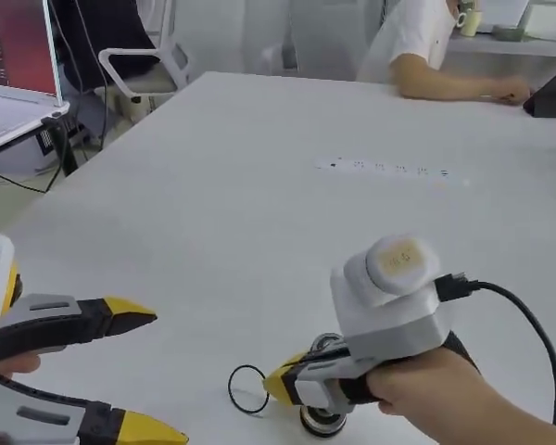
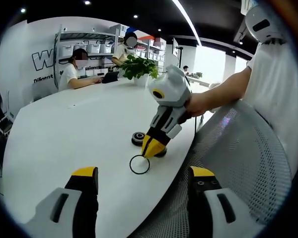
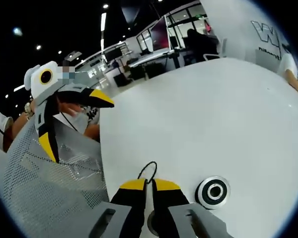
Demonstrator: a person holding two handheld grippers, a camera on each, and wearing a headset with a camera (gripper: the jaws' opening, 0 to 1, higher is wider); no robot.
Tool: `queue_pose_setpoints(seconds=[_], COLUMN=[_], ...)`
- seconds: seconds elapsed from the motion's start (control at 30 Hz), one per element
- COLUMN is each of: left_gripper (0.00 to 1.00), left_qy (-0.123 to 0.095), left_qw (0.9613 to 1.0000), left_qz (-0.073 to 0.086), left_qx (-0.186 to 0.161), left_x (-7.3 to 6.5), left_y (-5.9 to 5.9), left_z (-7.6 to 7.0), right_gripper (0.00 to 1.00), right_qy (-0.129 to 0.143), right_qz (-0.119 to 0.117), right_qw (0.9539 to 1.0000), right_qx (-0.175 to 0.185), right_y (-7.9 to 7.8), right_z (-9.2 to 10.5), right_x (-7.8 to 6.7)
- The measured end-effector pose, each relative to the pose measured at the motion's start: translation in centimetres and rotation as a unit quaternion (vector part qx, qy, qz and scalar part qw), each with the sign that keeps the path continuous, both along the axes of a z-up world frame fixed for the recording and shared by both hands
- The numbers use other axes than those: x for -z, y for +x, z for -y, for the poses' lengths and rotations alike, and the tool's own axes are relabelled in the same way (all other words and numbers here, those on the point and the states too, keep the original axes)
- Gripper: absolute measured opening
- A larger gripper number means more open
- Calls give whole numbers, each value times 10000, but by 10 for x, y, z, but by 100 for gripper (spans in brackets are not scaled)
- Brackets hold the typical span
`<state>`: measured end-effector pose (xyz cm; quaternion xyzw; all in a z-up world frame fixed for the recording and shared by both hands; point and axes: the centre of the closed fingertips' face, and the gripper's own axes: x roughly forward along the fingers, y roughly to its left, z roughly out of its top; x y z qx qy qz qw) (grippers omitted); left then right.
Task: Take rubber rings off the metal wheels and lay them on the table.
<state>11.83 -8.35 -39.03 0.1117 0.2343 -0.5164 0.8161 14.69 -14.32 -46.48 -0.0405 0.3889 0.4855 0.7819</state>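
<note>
- The right claw (image 1: 271,382) was closed to a thin slit, its yellow tips low over the white bench (image 1: 259,185).
- In the right gripper view, the near edge of the black rubber ring (image 1: 232,389) sat pinched between those tips.
- The rest of the ring lay out on the bench as an open loop in front of the claw, near the bench's near edge.
- One metal wheel (image 3: 213,192) lay flat on the bench just beside the right claw, apart from the ring.
- A second wheel (image 1: 321,420) sat under the body of the right gripper, partly hidden by it.
- Whether either wheel carried a ring of its own could not be told.
- The left claw (image 1: 148,371) was wide open and held nothing.
- It hung off the near left of the bench, well apart from the ring, with its jaws aimed toward the right claw.
- A hand (image 1: 426,394) gripped the right gripper, and a black cable (image 1: 528,324) ran off its back.
- At the far edge of the bench a person in a white shirt (image 1: 417,37) sat with a forearm on the top.
</note>
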Motion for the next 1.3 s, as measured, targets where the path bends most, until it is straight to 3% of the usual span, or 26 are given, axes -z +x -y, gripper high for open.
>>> queue_pose_setpoints(seconds=[0.13,0.33,0.53,0.77,0.93,1.0,1.07,1.3], left_gripper=[71,71,71,71,71,71,71,71], left_qy=[-2,-18,-24,9,11,136,242,266], left_qw=[10000,10000,10000,9998,9996,9996,9993,9984], left_qz=[4,1,-7,-59,-24,5,143,325], left_qx=[-3,3,36,192,274,253,245,366], left_x=[0,-1,-1,1,-1,0,-2,-19], left_y=[0,-1,-2,-6,-9,-9,-7,-5], left_z=[0,0,1,4,5,5,2,9], right_gripper=[10,14,18,22,26,31,34,32], right_qy=[-262,-264,10,281,381,396,372,205], right_qz=[195,219,356,816,998,1028,1000,870], right_qw=[9994,9994,9993,9955,9933,9930,9935,9953], right_qx=[-94,-27,151,383,446,435,391,377], right_y=[0,4,12,25,24,19,13,0], right_z=[3,9,16,30,41,49,57,82], right_x=[4,-1,-25,-65,-80,-80,-77,-56])
